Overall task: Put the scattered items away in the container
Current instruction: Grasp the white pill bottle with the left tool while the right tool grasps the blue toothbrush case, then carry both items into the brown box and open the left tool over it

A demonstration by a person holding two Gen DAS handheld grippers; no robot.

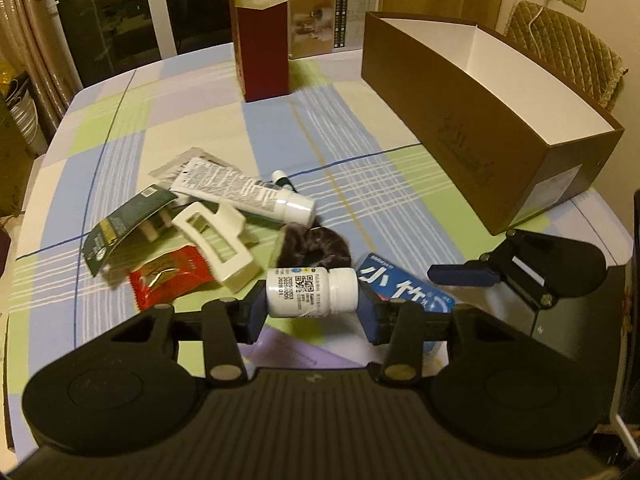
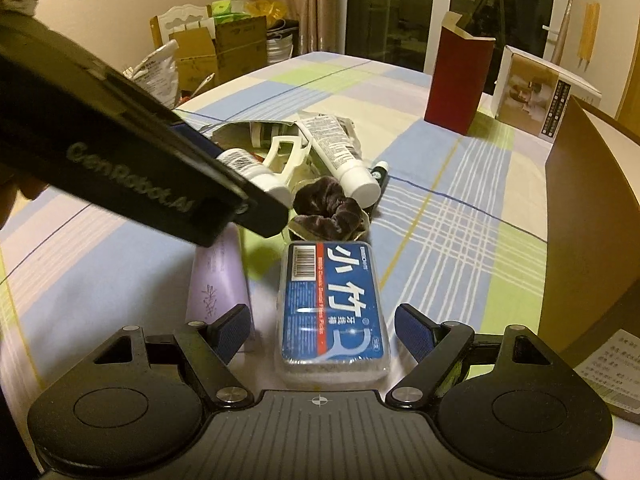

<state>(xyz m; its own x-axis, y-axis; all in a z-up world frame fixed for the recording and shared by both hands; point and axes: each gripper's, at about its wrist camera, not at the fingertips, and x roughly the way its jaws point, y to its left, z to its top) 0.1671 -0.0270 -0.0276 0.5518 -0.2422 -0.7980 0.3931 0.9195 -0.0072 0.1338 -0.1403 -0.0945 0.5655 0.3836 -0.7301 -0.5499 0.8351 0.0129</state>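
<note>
My left gripper is shut on a small white pill bottle, held sideways just above the pile. In the right wrist view the same bottle shows under the left gripper's black body. My right gripper is open, and a blue floss-pick box lies flat between its fingers with a gap on each side. Scattered on the cloth are a white tube, a white claw clip, a dark scrunchie, a red sachet, a green card packet and a purple box. The brown container stands open at the right.
An upright red box and a white printed box stand at the far side of the checked tablecloth. A padded chair is behind the container. Cardboard boxes are stacked beyond the table's edge.
</note>
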